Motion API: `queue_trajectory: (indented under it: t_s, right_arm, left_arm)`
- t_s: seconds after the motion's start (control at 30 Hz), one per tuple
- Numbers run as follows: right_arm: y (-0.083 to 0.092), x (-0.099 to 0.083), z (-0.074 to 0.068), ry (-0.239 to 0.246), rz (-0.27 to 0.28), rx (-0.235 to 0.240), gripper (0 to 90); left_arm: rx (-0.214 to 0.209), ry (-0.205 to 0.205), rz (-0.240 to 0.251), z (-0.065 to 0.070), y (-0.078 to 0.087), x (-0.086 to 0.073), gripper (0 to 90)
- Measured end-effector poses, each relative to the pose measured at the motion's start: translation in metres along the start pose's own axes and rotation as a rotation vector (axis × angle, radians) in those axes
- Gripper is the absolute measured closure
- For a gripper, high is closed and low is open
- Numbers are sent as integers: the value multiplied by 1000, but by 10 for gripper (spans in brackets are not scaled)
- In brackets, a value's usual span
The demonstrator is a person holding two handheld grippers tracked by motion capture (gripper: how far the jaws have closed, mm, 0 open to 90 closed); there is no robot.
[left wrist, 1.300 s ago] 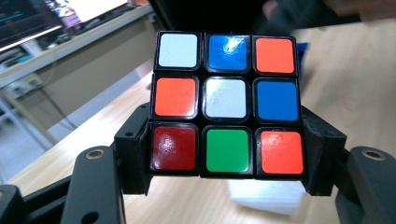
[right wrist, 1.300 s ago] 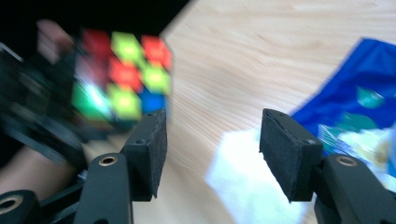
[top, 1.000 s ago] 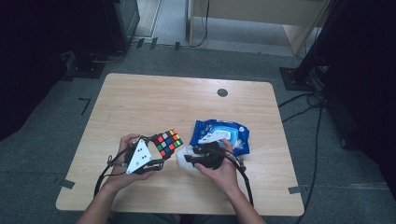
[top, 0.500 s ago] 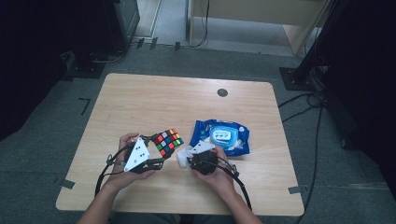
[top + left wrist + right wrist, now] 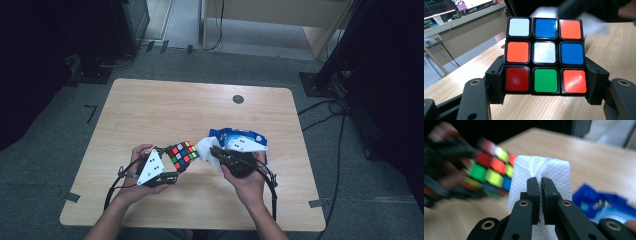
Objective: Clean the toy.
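Right jaws: pressed together on a fold of white wipe [image 5: 541, 172]; the jaws have just been closing, and the sheet now stands pinched between the pads.
Right gripper [image 5: 214, 152]: held off the desk, pointing toward the cube; a second ago it sat low over the pack with no sheet lifted.
Wipe: drawn free of the pack since then; in the high view it hangs as a white flap [image 5: 206, 148] between cube and pack, just beside the cube, contact not clear.
Left jaws: clamped on the cube [image 5: 545, 56] from both sides, low on its flanks; grip unchanged over the last second.
Left gripper [image 5: 176, 165]: holds the cube above the desk, same place as before.
Cube: in the left jaws, near the front middle of the desk [image 5: 150, 107]; face toward the left gripper camera reads white, blue, orange / orange, white, blue / red, green, orange.
Meaning for the work: my reading is that the wipe is now in hand and the step of fetching it is done; wiping the cube looks to be next and has not begun.
Pack [image 5: 242, 141]: blue wipe pack, lying on the desk behind the right gripper.
Writing: pack print too small and blurred to read; no brand legible on the cube.
Other marks: dark round disc [image 5: 238, 99] on the far part of the desk, no text.
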State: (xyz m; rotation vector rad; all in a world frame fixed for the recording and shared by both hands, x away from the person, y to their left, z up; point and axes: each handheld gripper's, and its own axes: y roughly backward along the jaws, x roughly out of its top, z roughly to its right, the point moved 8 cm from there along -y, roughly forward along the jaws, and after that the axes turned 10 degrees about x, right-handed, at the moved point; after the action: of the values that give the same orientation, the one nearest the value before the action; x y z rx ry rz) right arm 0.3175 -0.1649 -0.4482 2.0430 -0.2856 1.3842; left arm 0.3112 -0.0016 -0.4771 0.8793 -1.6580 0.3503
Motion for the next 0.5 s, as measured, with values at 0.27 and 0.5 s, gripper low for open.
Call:
queue_trajectory:
  t_s: [0.27,0.5]
  right_arm:
    - [14,29,-48,58,138,137,870]
    - [-2,14,-44,31,108,139,869]
  left_arm:
    - [-32,-7,12,13,-1,6,341]
    - [-69,34,51,16,3,15,341]
